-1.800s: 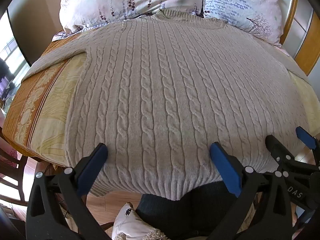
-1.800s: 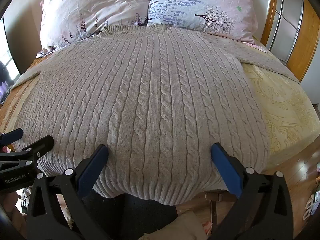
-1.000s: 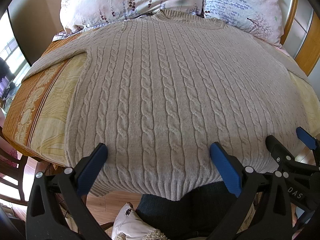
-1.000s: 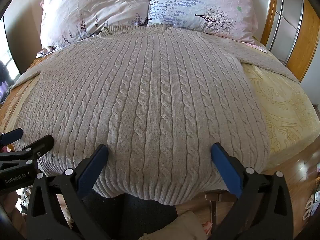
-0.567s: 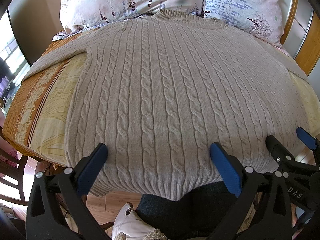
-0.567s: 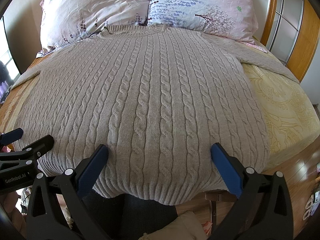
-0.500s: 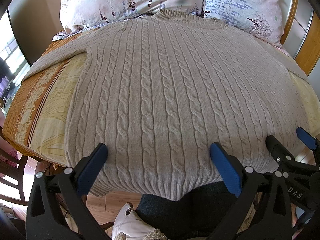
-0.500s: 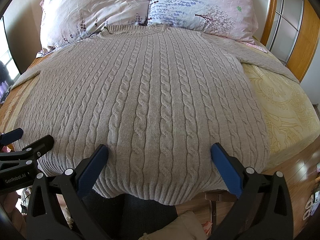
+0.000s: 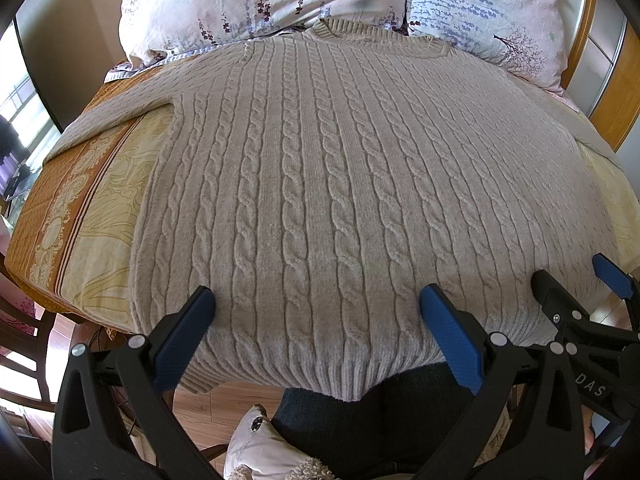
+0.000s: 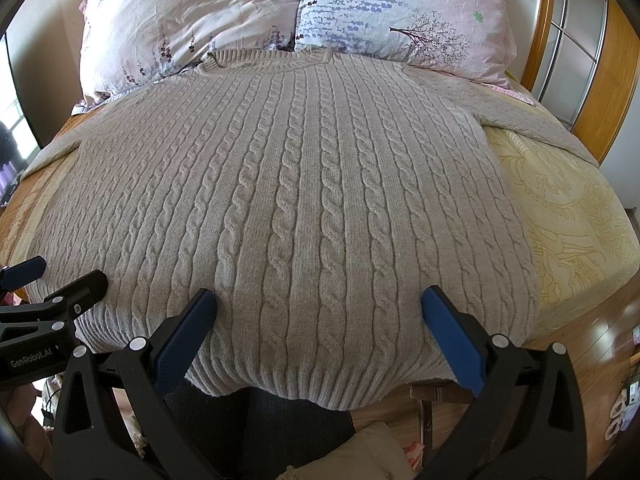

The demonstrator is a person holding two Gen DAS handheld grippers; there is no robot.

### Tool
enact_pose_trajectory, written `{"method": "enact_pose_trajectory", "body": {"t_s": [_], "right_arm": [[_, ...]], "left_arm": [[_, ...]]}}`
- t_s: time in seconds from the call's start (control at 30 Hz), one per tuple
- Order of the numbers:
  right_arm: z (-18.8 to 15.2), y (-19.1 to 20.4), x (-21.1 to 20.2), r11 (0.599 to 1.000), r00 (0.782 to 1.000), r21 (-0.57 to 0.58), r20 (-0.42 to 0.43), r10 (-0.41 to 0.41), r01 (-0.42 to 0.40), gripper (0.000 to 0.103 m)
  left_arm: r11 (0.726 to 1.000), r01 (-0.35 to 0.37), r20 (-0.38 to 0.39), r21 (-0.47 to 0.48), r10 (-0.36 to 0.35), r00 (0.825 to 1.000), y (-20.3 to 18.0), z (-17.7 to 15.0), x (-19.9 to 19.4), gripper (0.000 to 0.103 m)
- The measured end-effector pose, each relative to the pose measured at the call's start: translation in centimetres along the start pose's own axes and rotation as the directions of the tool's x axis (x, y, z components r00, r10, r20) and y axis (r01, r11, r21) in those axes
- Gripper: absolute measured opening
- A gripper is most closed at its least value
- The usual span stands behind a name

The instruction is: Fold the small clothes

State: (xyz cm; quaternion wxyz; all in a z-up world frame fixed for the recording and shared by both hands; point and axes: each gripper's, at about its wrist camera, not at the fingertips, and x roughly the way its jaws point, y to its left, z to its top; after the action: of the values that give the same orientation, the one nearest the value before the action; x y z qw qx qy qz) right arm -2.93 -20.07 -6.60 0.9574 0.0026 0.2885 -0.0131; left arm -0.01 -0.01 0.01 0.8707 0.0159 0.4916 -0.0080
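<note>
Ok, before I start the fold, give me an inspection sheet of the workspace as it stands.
Surface: bed with yellow patterned bedspread.
Job's things: beige cable-knit sweater spread flat, neck toward the pillows, sleeves out to both sides, hem hanging over the near edge.
Clutter: two floral pillows at the head; collar touches them.
Grippers: left gripper and right gripper both open, poised at the hem, holding nothing.
Cables: nothing seen.
Surroundings: wooden headboard frame, wood floor, chair at left.
</note>
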Motion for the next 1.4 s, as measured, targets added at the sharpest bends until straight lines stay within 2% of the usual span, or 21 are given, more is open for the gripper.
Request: {"method": "enact_pose_trajectory", "body": {"t_s": [1.4], "right_arm": [[-0.06,0.3,0.03,1.0,1.0,-0.001,-0.001,-0.001,0.001,0.102]], "left_arm": [[1.0,0.0,-0.003,0.0,0.0,1.0,0.0,0.01,0.01,0.101]]}}
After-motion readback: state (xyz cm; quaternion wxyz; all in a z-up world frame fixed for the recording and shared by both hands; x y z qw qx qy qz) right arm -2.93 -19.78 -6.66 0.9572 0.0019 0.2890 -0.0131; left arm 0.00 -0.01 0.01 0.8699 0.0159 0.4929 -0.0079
